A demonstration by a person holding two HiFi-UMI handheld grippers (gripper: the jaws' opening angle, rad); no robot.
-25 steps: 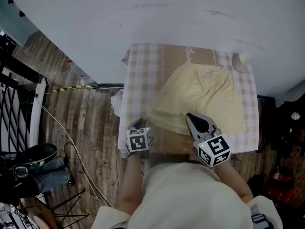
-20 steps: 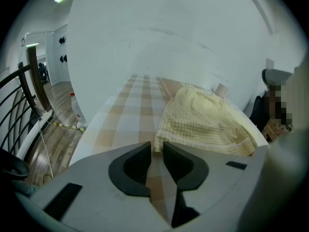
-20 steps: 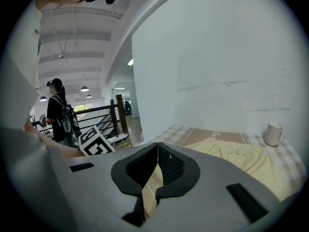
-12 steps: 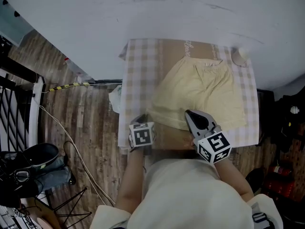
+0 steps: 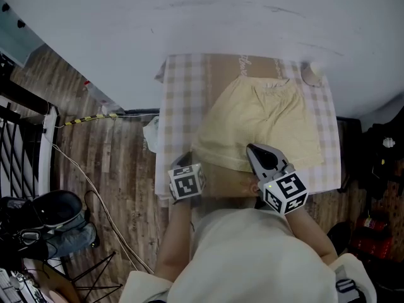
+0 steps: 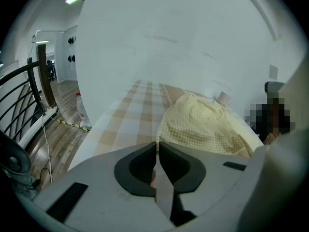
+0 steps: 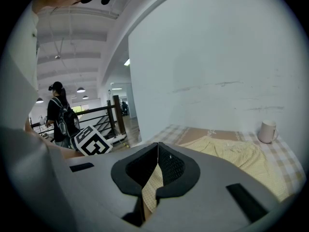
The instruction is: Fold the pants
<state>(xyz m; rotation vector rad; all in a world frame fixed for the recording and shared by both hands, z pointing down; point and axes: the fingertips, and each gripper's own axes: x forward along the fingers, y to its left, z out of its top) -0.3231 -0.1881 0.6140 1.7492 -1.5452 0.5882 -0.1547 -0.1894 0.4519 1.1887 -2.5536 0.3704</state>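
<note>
White wall [image 5: 221, 17]: fills the far part of the head view, behind the table.
Wood floor [image 5: 120, 163]: dark planks to the left of the table, with a thin cable [image 5: 95, 191] trailing across them.
Table [image 5: 180, 87]: covered by a beige-and-white checked cloth with a plain brown band down its middle. Its far edge meets the wall.
Pants [image 5: 265, 118]: pale yellow, finely checked, short in the leg. They lie spread over the middle and right of the table, with the waistband at the far end and the leg hems at the near end.
Right gripper [image 7: 157, 146]: at the near edge of the table, right of centre. Its jaws are closed on the near hem of the pants, and a strip of yellow checked fabric shows pinched between them.
Left gripper [image 6: 158, 144]: at the near left of the table, with its jaws pressed together. The near left corner of the pants lies just ahead of it and to its right.
Cup [image 5: 310, 74]: small and pale, standing upright at the far right corner of the table, just beside the waistband.
</note>
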